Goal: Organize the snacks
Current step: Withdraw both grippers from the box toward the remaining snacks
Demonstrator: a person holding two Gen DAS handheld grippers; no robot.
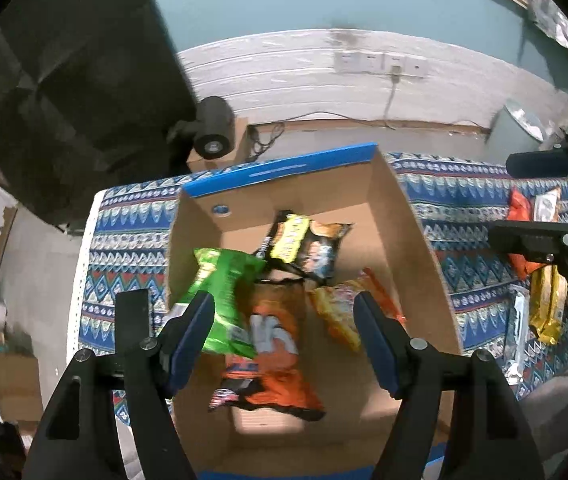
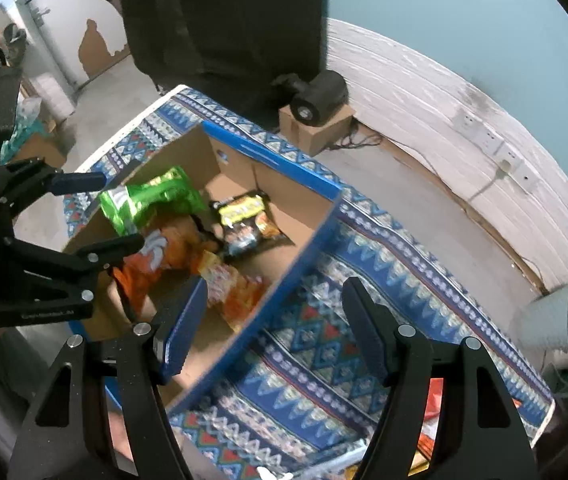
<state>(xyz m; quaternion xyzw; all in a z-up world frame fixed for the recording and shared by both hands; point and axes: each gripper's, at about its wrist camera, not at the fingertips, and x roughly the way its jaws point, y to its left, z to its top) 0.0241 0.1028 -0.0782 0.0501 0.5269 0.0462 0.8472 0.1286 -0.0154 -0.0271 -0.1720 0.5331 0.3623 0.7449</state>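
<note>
Left gripper (image 1: 284, 340) hovered over open brown cardboard box with blue rim (image 1: 412, 216), fingers spread wide, nothing gripped. Under it – orange crinkled snack bag (image 1: 280, 344), green snack bag (image 1: 224, 292) tilted against box's left wall, yellow-orange packet (image 1: 336, 312). Farther in, black-and-yellow snack bag (image 1: 304, 244) flat on box floor. Right gripper (image 2: 274, 332) straddled box's right wall, fingers wide, empty. More packets (image 1: 544, 280) lay beyond – on blue patterned cloth over counter (image 1: 464, 200).
</note>
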